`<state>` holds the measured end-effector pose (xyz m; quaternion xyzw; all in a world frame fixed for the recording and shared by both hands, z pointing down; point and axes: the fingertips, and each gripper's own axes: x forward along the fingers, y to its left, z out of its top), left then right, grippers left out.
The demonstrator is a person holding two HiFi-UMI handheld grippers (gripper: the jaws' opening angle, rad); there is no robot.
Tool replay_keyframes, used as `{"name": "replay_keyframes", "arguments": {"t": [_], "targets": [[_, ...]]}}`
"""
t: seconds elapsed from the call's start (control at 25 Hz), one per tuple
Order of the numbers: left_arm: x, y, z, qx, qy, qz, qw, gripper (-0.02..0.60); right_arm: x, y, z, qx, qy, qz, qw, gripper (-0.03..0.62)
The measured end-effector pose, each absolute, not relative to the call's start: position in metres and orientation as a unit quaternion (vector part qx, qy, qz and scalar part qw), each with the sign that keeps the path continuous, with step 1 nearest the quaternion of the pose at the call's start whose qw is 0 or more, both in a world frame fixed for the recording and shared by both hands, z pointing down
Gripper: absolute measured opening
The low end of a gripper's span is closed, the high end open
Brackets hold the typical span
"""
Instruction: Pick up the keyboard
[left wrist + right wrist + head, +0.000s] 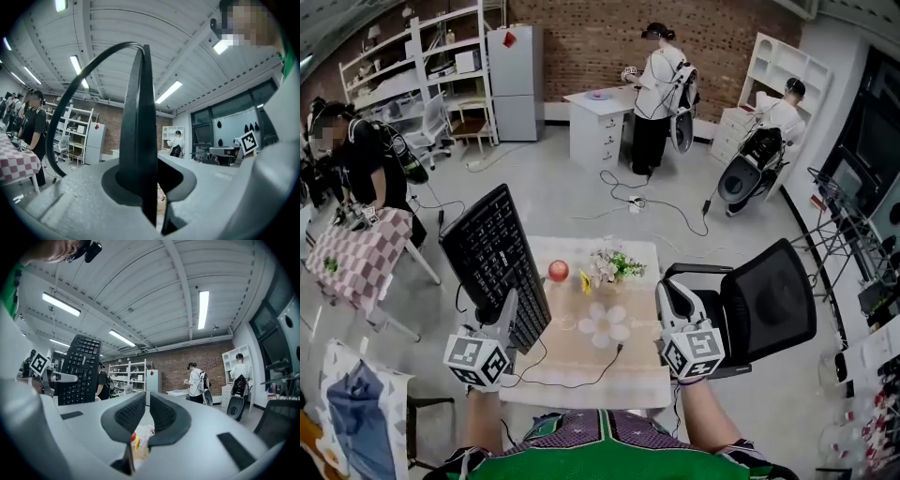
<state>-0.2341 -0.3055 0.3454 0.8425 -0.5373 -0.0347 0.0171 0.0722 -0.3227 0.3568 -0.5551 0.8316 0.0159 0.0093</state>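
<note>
Clamps the left gripper [147, 187] on the near edge of the keyboard [495, 255], with both pads pressed against its faces. Holds the board clear of the table [581, 375], tilted steeply, far end up and to the left, keys turned toward the right gripper [146, 401]. Lets the cable [572, 383] hang from the board's low end and loop across the cloth. Holds the right gripper level at the table's right side, well apart from the board, with jaws nearly together around a thin gap and nothing in it. Leaves on the table an apple [558, 271], a bunch of flowers [614, 265] and a white flower-shaped mat [605, 324]. Has a black chair [766, 305] just beside the right gripper. Shares a brick-walled room with other people further back, one at a checked table [352, 258] to the left, two near white desks and shelves.
</note>
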Motion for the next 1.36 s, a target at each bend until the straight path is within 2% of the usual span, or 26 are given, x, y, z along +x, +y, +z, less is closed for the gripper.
{"name": "replay_keyframes", "arguments": {"t": [0.24, 1.36], "targets": [[-0.244, -0.304, 0.344, 0.842, -0.539, -0.025, -0.015, 0.08, 0.061, -0.311, 0.363, -0.567, 0.824, 0.013, -0.009, 0.003], [-0.262, -0.304, 0.351, 0.882, -0.471, 0.003, -0.024, 0.08, 0.015, -0.287, 0.362, -0.605, 0.795, 0.016, -0.032, 0.003]]}}
